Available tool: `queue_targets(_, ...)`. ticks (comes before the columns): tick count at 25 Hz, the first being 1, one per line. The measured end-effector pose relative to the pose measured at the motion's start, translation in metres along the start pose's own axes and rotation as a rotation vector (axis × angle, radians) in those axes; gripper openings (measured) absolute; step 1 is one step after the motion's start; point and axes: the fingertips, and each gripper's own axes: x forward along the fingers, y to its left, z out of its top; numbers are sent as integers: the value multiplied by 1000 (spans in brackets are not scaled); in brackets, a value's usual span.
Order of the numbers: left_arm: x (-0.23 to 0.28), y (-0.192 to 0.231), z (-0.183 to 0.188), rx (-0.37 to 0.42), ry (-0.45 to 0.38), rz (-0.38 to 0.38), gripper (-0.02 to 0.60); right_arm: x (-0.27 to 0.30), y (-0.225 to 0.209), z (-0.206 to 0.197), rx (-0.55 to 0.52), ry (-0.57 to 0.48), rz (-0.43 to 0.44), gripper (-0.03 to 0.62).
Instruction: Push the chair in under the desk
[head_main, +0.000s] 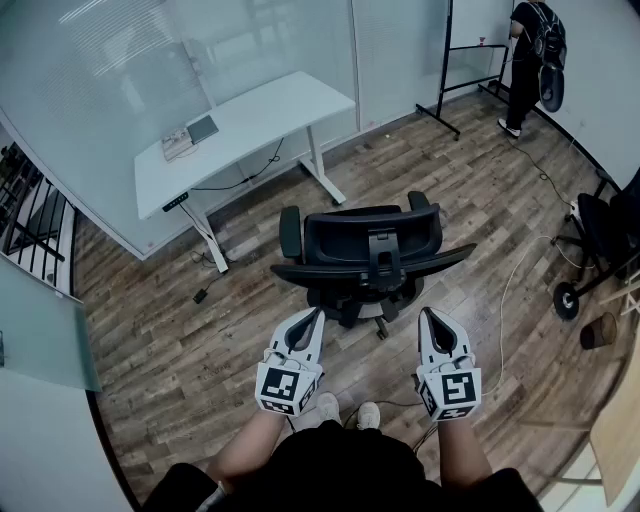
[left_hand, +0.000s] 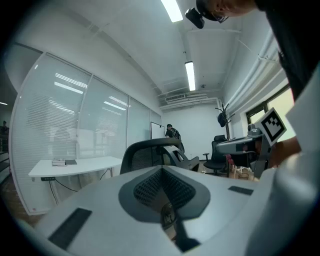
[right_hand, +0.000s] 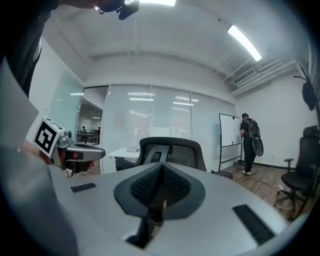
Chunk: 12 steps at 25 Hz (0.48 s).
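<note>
Behind the black office chair (head_main: 370, 258), both grippers clenched on nothing, the chair not yet under the desk.

On the wood floor (head_main: 180, 340) the chair stands mid-room with its backrest turned to the near side, well apart from the white desk (head_main: 255, 118), which sits far and to the left against the glass wall (head_main: 120, 70). The left gripper (head_main: 317, 314) and right gripper (head_main: 429, 314) are held level just near of the backrest, one toward each side of it, jaws pressed together with nothing between them; whether either tip touches the chair cannot be told. A small stack of books (head_main: 190, 136) lies on the desk's left end. At far right a person (head_main: 527, 62) stands beside a whiteboard frame (head_main: 452, 60), and another dark chair (head_main: 605, 235) shows at the right edge.
</note>
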Motion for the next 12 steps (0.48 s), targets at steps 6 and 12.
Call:
queue_targets(6,-4,-1,-4,0,9,6,12,-2,1,-2,-2,4,4,3)
queue_targets(12,-5,-1,-4,9,14,11,12,0,5,2,-30,-1,19,3)
